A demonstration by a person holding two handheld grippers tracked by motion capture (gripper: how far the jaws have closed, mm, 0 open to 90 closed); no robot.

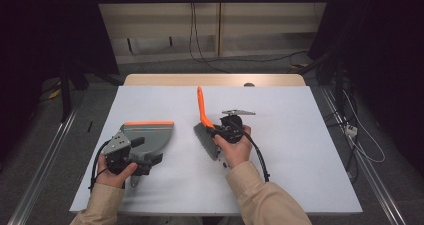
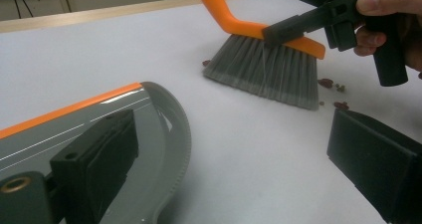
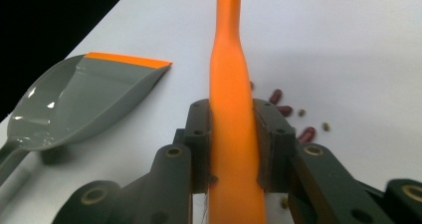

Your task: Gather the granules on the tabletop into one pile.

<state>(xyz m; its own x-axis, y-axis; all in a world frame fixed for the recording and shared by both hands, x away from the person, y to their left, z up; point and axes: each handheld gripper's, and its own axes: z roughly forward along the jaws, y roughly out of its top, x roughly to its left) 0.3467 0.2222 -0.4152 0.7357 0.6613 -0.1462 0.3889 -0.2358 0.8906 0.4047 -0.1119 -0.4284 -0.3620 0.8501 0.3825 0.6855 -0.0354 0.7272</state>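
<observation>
1. Dustpan (image 1: 150, 135), grey with an orange front lip, flat on the white table (image 1: 300, 185) at the left; pan empty in the right gripper view (image 3: 84, 99), nothing inside but glare on the grey floor.
2. Left gripper (image 1: 131, 157) at the rear of the dustpan, gripped by the left hand (image 1: 112, 172). From the high view, appears closed on the pan's handle; in the left gripper view the two black jaws stand well apart, one over the pan's rim (image 2: 94, 159) and one off to the right, so the hold cannot be told for certain.
3. Right gripper (image 3: 233, 144) clamped tight on the orange handle of the brush (image 3: 231, 84), jaws pressing both sides. Right hand (image 1: 235, 147) behind it.
4. Brush (image 1: 205, 122) near the table's middle, handle pointing away from the person, grey bristles (image 2: 268, 69) down on the surface, just right of the dustpan and apart from it.
5. Small red beans (image 3: 288, 117) and a few greenish bits scattered on the table beside the bristles, seen in both gripper views; too small to make out from the high view.
6. Bare white surface between brush and pan lip; wide open room to the right and toward the far edge, where a strip of wooden tabletop (image 1: 215, 80) shows.
</observation>
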